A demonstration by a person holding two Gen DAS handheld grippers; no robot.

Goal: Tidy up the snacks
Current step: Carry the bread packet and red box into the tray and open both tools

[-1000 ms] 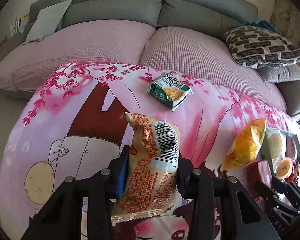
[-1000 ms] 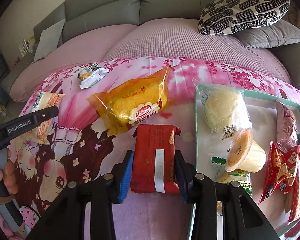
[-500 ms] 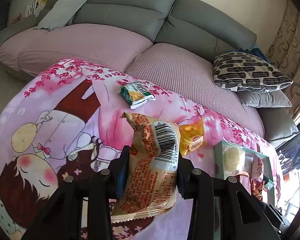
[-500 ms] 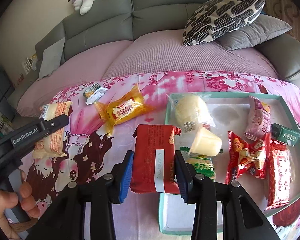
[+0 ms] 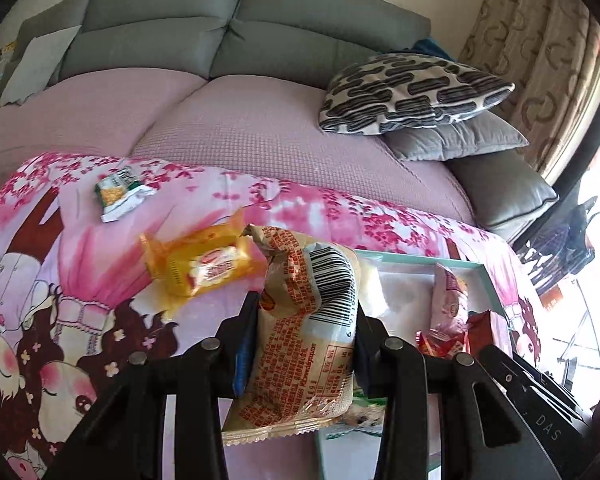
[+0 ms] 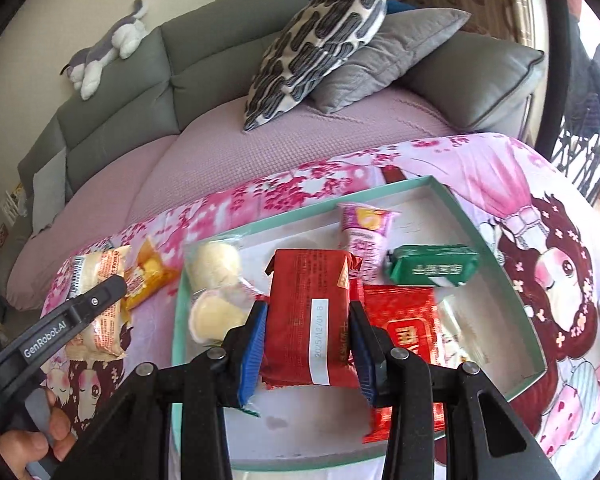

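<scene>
With both packets headed for the teal tray (image 6: pixel 496 236), the right claw (image 6: pixel 307 330), clamped on the red packet (image 6: pixel 308 320) above the tray, should lower onto a bare patch before releasing. The left claw (image 5: pixel 302 344) grips the beige packet (image 5: pixel 304 344) at the tray's near left corner; yellow (image 5: pixel 204 266) and green (image 5: pixel 120 192) snacks lie on the blanket (image 5: pixel 80 280).

Setting: home living room. Evidence: large grey sofa (image 5: pixel 228 36) with a pink quilted cover (image 5: pixel 260 132) on the seat; patterned cushion (image 5: pixel 412 92) stacked on a grey cushion (image 5: pixel 460 140); plush cat toy (image 6: pixel 108 52) lying along the sofa back; patterned curtain (image 5: pixel 540 60) at right; cartoon-print blanket (image 5: pixel 80 280) spread in front.
</scene>
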